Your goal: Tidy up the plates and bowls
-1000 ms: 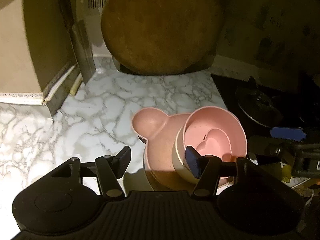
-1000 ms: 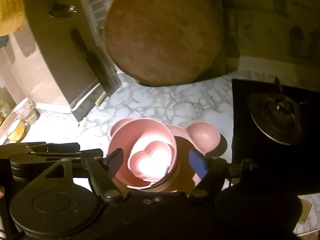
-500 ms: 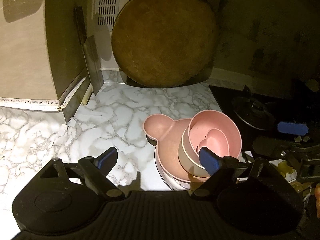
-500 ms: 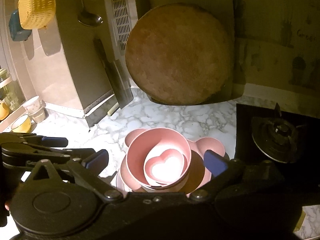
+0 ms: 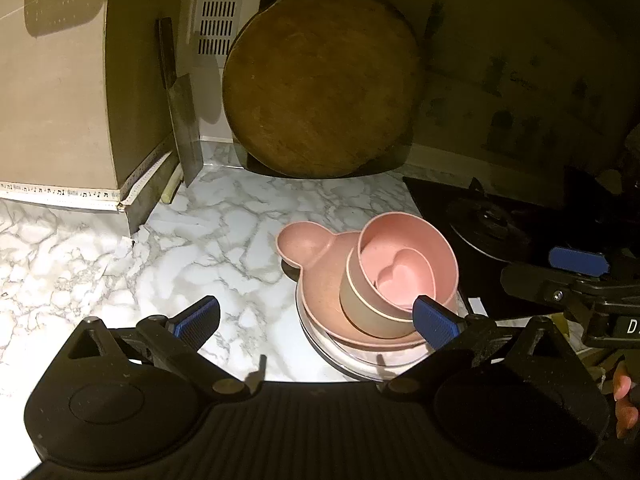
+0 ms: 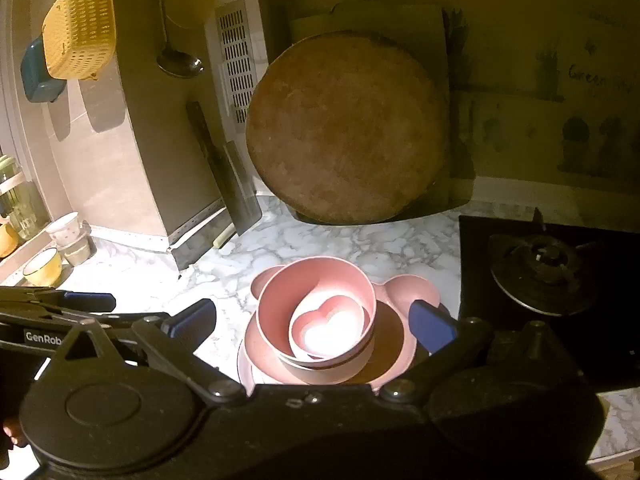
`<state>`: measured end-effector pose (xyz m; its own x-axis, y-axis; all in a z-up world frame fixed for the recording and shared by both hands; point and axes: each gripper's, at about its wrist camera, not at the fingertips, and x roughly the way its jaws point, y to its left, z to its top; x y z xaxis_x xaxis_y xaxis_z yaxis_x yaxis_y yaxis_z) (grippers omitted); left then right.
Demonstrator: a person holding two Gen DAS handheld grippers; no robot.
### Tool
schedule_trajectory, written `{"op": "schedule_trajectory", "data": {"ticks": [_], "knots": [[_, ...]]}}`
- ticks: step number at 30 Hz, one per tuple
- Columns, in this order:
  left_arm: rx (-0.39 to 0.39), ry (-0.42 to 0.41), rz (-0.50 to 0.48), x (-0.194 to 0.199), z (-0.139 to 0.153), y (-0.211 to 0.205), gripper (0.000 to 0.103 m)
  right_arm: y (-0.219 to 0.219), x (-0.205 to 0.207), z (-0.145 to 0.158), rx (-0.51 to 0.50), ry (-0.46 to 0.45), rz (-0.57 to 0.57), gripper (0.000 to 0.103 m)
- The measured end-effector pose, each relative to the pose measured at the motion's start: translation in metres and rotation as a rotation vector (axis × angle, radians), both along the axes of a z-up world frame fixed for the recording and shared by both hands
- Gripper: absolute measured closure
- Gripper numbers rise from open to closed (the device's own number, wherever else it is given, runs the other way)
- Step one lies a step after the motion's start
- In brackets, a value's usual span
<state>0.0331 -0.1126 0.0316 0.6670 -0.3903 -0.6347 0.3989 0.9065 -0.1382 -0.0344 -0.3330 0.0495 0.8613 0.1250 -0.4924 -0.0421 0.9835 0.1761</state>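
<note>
A stack of dishes stands on the marble counter [image 5: 208, 240]. A pink bear-eared plate [image 5: 308, 248] lies on a white plate [image 5: 344, 356]. On it sits a tan bowl [image 5: 360, 304] holding a pink bowl [image 5: 416, 236], with a small heart-shaped bowl [image 5: 404, 276] inside. The stack also shows in the right wrist view: pink bowl [image 6: 296, 292], heart bowl [image 6: 332, 328], eared plate [image 6: 412, 288]. My left gripper [image 5: 316, 318] is open and empty, just left of the stack. My right gripper [image 6: 312, 322] is open and empty, held above and in front of the stack.
A round wooden cutting board [image 5: 320, 84] leans on the back wall. A cleaver [image 5: 180, 100] leans on the cabinet at the left. A black gas hob [image 6: 548, 276] lies right of the stack. Cups [image 6: 44, 266] stand far left. A yellow colander [image 6: 80, 28] hangs above.
Both grippers have pulled back and up from the stack and opened wider. The stack of dishes stays in place on the counter.
</note>
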Motion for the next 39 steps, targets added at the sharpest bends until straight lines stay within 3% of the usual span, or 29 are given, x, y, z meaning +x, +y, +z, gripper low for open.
{"op": "schedule_trajectory", "data": {"ticks": [14,39], "knots": [[-0.003,-0.043,0.023,-0.020,0.008,-0.006,0.000,-0.002,-0.025,-0.007,0.075,-0.018,-0.074,0.000],[-0.008,-0.089,0.040,-0.024,0.016,-0.006,0.000,0.003,-0.027,-0.002,0.055,-0.041,-0.070,0.000]]}}
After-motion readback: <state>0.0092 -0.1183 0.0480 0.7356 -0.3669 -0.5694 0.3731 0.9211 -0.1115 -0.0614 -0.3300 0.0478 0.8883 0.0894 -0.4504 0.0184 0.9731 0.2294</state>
